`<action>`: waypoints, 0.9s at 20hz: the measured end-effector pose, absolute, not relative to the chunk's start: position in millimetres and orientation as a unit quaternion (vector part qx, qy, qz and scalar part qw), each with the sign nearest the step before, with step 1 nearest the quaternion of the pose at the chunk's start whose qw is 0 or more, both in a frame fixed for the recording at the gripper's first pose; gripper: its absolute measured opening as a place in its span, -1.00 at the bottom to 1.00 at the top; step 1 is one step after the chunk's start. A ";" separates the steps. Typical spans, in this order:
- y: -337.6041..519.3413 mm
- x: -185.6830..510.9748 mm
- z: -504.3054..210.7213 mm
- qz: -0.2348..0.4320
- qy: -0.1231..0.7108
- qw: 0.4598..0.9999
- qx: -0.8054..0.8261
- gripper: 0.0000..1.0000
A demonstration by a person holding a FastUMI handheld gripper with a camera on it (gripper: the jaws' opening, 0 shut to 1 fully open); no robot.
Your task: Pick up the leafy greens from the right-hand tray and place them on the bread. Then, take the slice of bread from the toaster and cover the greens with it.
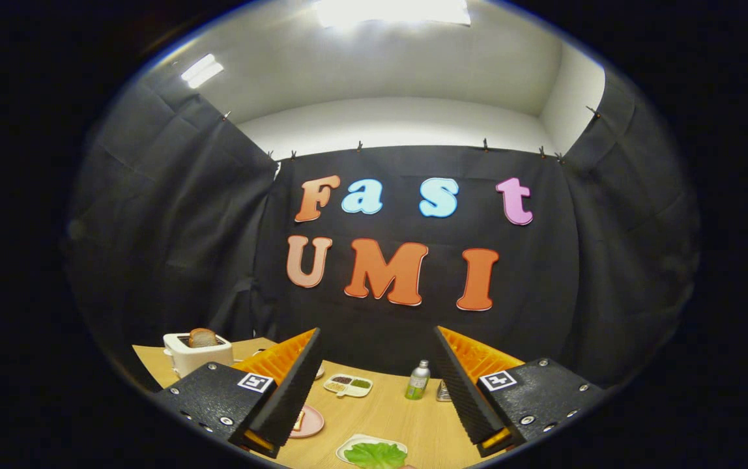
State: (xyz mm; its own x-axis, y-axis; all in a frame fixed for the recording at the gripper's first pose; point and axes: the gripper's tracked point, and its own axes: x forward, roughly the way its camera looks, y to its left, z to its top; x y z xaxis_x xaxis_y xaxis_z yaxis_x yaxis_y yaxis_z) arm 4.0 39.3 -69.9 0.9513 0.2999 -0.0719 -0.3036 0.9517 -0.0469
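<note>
My gripper (377, 384) is open and held high above the wooden table (387, 413), nothing between its fingers. Leafy greens (375, 454) lie in a white tray (348, 447) below and just ahead of the fingers. A pink plate (310, 422) peeks out beside the left finger, with a bit of bread (298, 421) at its edge, mostly hidden by that finger. A white toaster (197, 354) stands at the far left of the table, a brown bread slice (202, 337) sticking up from its slot.
A small divided dish (348, 385) with dark and green fillings sits beyond the fingers in the middle. A green bottle (417, 380) with a silver cap stands to its right, and a small metallic object (443, 391) is beside the right finger. Black cloth walls close the booth behind.
</note>
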 end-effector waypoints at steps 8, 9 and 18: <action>46.5 26.5 -140.7 0.185 0.163 0.969 0.001 0.97; 47.0 27.5 -151.7 0.186 0.186 0.965 0.007 0.97; 59.3 24.7 -242.2 0.221 0.336 0.916 -0.001 0.97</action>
State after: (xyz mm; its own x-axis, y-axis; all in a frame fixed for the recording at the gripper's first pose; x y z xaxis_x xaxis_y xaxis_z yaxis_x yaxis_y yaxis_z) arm 24.7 59.3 -242.2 0.6769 0.4035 -0.6156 -0.4055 0.9024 0.1457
